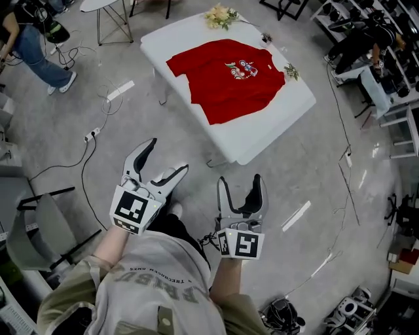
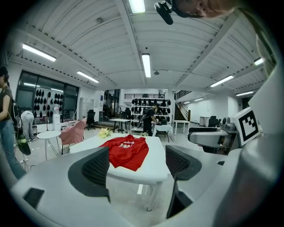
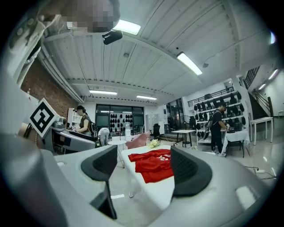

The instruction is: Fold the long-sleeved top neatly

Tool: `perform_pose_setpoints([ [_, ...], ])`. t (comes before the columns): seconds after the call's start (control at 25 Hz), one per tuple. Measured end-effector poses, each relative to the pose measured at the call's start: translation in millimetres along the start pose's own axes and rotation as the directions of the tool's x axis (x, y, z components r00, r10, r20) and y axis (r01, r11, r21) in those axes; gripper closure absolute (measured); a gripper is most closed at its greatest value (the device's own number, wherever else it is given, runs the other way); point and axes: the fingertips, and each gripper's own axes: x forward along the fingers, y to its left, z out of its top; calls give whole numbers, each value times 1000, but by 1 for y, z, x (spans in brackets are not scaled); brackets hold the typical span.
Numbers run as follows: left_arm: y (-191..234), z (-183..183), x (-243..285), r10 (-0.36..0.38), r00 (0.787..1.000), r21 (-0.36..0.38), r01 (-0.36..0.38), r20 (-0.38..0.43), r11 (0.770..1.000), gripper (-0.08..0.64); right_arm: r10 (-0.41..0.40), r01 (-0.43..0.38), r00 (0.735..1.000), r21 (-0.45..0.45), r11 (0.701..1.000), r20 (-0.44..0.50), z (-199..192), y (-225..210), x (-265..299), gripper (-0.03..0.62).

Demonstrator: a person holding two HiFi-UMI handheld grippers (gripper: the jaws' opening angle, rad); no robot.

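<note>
A red long-sleeved top (image 1: pixel 226 78) with a printed chest motif lies spread flat on a white table (image 1: pixel 288 105) well ahead of me. Both grippers hang over the floor, short of the table and apart from the top. My left gripper (image 1: pixel 167 157) is open with nothing between its jaws, and so is my right gripper (image 1: pixel 240 180). In the left gripper view, the top (image 2: pixel 126 150) shows on the table (image 2: pixel 155 166) beyond the open left gripper (image 2: pixel 136 165). In the right gripper view, the top (image 3: pixel 153 164) lies beyond the open right gripper (image 3: pixel 146 166).
A bunch of flowers (image 1: pixel 220 14) and a small sprig (image 1: pixel 291 70) sit on the table's far side. Cables and a power strip (image 1: pixel 91 134) trail over the floor at left. A grey chair (image 1: pixel 39 226) stands near left. People stand at far left (image 1: pixel 33 46) and far right (image 1: pixel 366 39).
</note>
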Motion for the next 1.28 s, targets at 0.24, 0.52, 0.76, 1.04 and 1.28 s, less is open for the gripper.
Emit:
perform_pose_setpoints([
  [0.24, 24, 5, 52, -76, 997, 9, 76, -30, 997, 181, -70, 70, 997, -17, 997, -25, -1, -21, 41, 225],
  [0.52, 70, 33, 112, -150, 988, 40, 151, -20, 988, 181, -132, 130, 990, -36, 991, -42, 0, -31, 106, 226],
  [0.76, 95, 32, 144, -197, 979, 42, 199, -43, 979, 181, -138, 140, 986, 19, 990, -93, -27, -31, 150, 225],
  [1.04, 108, 15, 178, -208, 972, 23, 211, -110, 977, 181, -58, 64, 963, 15, 998, -265, -94, -30, 197, 225],
  [1.28, 110, -6, 205, -189, 968, 21, 195, -166, 981, 181, 28, -33, 903, -5, 999, -430, -157, -30, 232, 227],
])
